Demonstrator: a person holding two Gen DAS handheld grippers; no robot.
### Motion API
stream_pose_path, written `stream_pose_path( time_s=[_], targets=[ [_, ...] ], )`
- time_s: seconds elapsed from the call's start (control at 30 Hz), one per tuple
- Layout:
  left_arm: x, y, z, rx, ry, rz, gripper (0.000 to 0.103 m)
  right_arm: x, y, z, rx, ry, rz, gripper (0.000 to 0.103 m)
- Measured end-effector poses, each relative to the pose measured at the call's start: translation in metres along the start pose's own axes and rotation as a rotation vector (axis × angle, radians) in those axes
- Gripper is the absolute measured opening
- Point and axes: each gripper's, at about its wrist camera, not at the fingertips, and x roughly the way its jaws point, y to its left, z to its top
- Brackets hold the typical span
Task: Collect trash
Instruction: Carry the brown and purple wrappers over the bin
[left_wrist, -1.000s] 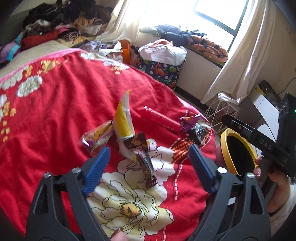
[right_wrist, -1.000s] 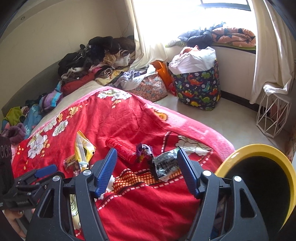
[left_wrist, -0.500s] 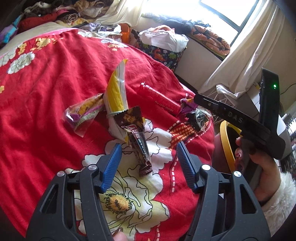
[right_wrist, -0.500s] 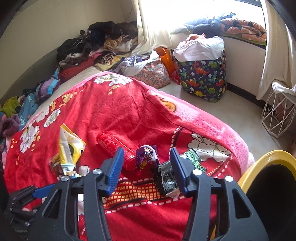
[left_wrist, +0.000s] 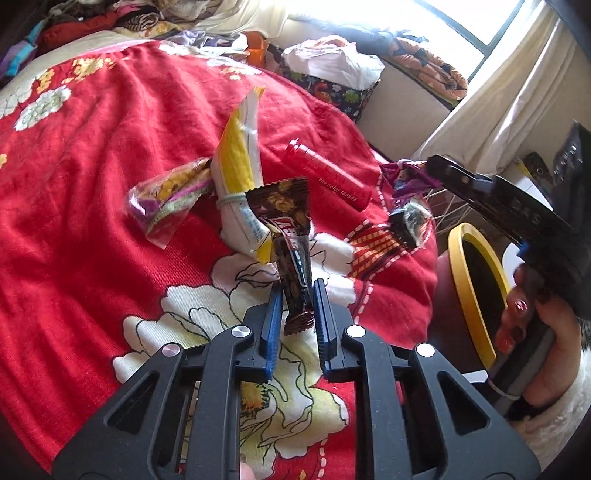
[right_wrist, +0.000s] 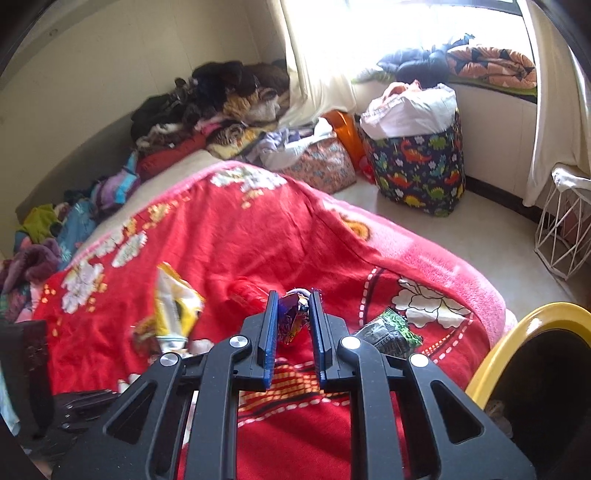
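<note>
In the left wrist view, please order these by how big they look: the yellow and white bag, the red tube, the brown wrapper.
Largest to smallest:
1. yellow and white bag
2. brown wrapper and red tube: they look alike in size, and the wrapper is nearer the camera, so I do not rank them.

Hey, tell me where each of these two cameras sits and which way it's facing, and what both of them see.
Left wrist: on the left gripper, looking down along its fingers at the red blanket; its jaws have just closed on a brown wrapper. The right hand and right gripper show at the right.
Right wrist: on the right gripper, looking across the bed toward the window; its jaws have just closed on a purple wrapper.
Shared: blanket, yellow packet, red tube, yellow-rimmed bin, dinosaur basket.
</note>
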Motion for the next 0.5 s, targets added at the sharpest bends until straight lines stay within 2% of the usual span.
stream_pose_path(
  time_s=[0.17, 0.5],
  targets=[
    [-0.017, -0.009, 0.006, 0.032, -0.06, -0.043, 0.011, -0.027, 0.002, -0.005, 0.02, -0.029, 0.032, 0.016],
    [-0.031, -0.042, 0.011, 0.108, -0.1, -0.092, 0.011, -0.065, 0.001, -0.019, 0.034, -0.063, 0.032, 0.016]
  ],
)
